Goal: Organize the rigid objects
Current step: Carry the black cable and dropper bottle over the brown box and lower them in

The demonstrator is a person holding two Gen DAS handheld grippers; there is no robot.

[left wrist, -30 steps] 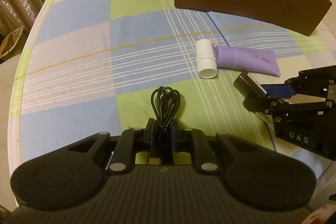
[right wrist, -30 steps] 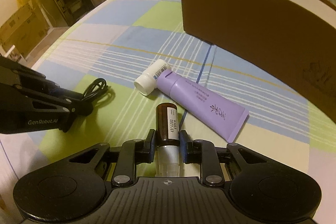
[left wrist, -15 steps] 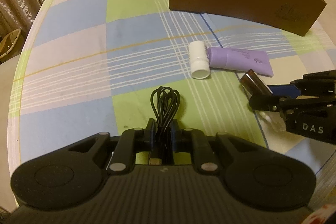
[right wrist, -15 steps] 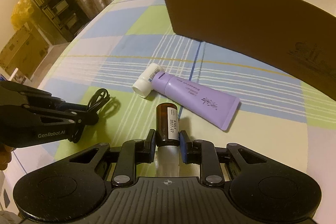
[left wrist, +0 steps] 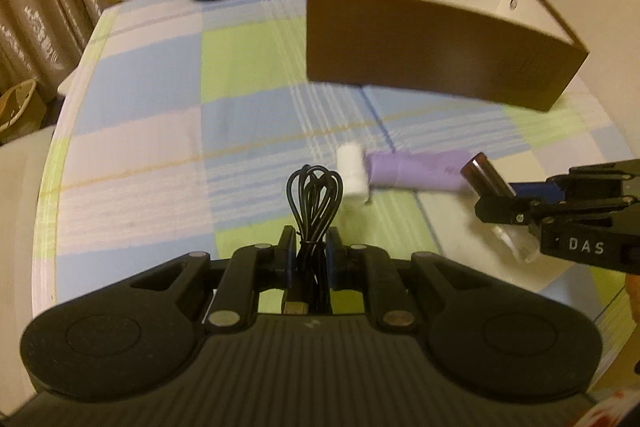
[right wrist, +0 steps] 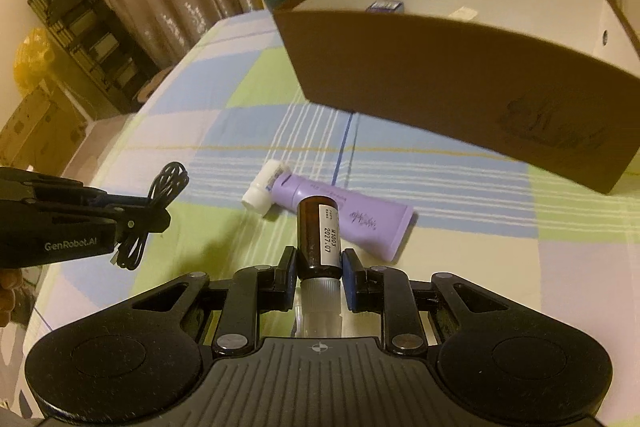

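- While both loads hang short of the brown box [left wrist: 436, 55], left claw [left wrist: 312, 251] pinches a coiled black cable [left wrist: 314, 195]; right claw [right wrist: 319, 263] clamps a brown bottle [right wrist: 320, 231].
- Carrying step; next, clear the box's near wall, then release inside.

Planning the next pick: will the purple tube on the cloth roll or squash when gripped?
The purple tube looks soft-bodied, so it probably dents. Its flat crimped end likely stops rolling. The white cap seems the firmer grip point.

glossy brown glass bottle [right wrist: 319, 235], matt cardboard box [right wrist: 460, 75]
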